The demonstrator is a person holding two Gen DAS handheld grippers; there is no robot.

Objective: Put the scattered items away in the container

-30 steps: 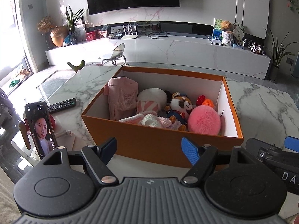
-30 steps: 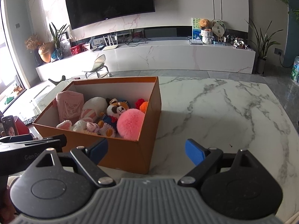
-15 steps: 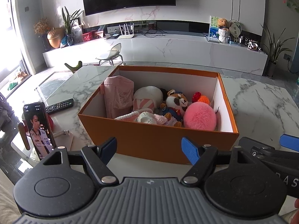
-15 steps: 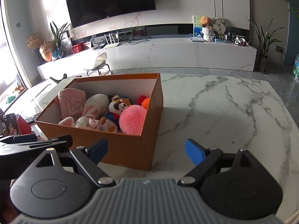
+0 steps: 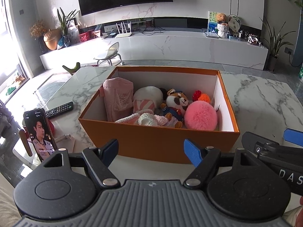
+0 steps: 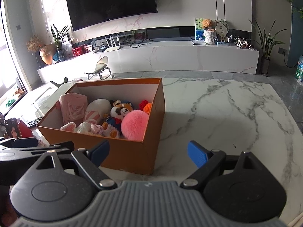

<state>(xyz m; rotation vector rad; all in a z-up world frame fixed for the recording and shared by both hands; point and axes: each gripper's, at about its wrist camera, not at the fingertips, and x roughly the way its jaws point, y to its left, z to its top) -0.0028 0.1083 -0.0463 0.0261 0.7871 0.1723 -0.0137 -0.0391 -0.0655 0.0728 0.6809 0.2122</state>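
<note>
Orange box (image 5: 159, 141) on the marble table (image 6: 227, 113), long axis running left to right, holding the plush toys: pink pompom (image 5: 200, 115), raccoon doll (image 5: 177, 102), pink pouch (image 5: 118, 99). Left gripper (image 5: 151, 150) and right gripper (image 6: 148, 152) hover at its near side, jaws apart and empty; the box lies straight ahead of the left, ahead-left of the right. The tidying looks complete.

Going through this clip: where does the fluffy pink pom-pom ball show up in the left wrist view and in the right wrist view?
Left wrist view: the pink pom-pom ball lies in the near right corner of the orange box, right of picture centre.
Right wrist view: the same ball sits left of centre, against the box's right wall.
Shared landmark: the raccoon plush just left of the ball in both.
</note>
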